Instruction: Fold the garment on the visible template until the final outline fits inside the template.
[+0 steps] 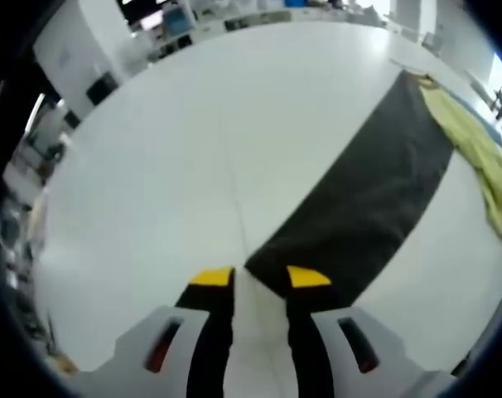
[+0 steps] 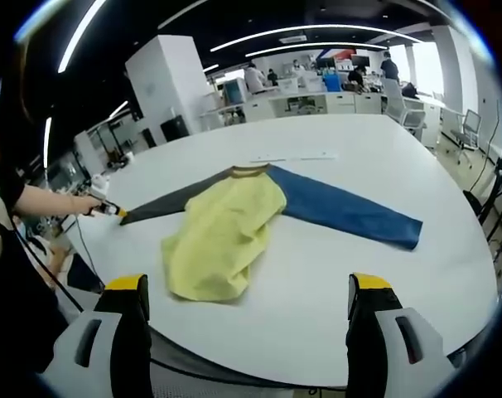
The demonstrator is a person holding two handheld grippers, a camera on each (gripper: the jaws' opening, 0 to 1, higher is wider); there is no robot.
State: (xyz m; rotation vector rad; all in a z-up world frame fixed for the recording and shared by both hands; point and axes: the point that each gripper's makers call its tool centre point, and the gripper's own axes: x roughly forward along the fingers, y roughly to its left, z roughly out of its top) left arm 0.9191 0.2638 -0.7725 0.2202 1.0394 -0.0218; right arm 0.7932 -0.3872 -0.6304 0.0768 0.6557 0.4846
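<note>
Yellow-tipped left gripper sits at the dark sleeve cuff, jaws narrowly parted, nothing pinched yet. You're on the first fold (my read): close on that cuff, carry it toward the yellow body. Right gripper hovers wide open, empty. Garment lies spread on the white table: soft crumpled yellow middle, blue sleeve flat.
</note>
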